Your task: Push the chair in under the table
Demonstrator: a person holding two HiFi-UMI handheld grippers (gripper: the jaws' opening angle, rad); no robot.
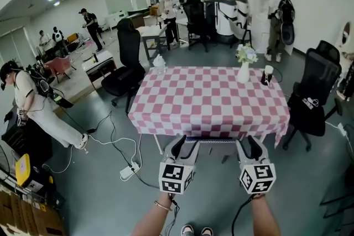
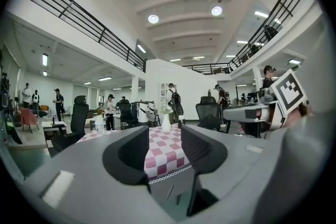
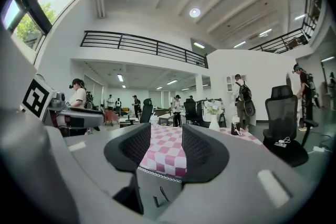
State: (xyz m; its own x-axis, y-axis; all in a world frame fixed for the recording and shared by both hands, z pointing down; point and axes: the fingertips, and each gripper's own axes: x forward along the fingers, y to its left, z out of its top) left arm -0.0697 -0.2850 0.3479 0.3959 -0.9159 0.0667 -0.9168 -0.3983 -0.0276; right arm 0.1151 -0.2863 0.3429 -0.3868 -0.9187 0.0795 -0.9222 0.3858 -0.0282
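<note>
Chair: only a grey strip, read as the chair back (image 1: 213, 141), showed below the near hem of the pink-checked cloth (image 1: 166, 127). It sat between the two tools, and the seat seemed already tucked beneath the tabletop (image 1: 204, 99). Judged largely pushed in.

Left tool (image 1: 186, 144): jaws spread, nothing pinched, only cloth and grey strip seen through the gap in its own view. Right tool (image 1: 249, 145): likewise spread and empty. Both were held level, side by side, just short of the hem.

If a last nudge was wanted, both tools should meet the chair back evenly, one to each side of centre, and push straight. A one-sided shove would likely slew the chair against a table leg. Jaws should stay below the hem, since a snagged cloth could drag.

Around:
- A white vase of flowers (image 1: 244, 70) and a dark cup (image 1: 267, 75) stood toward the far right of the tabletop, and both would tip if the cloth were pulled.
- A black office chair (image 1: 125, 70) stood off the left far corner, another chair (image 1: 313, 98) off the right side.
- A power strip (image 1: 129, 171) with its cables lay on the floor to the left, clear of the push line.
- People stood well back.
</note>
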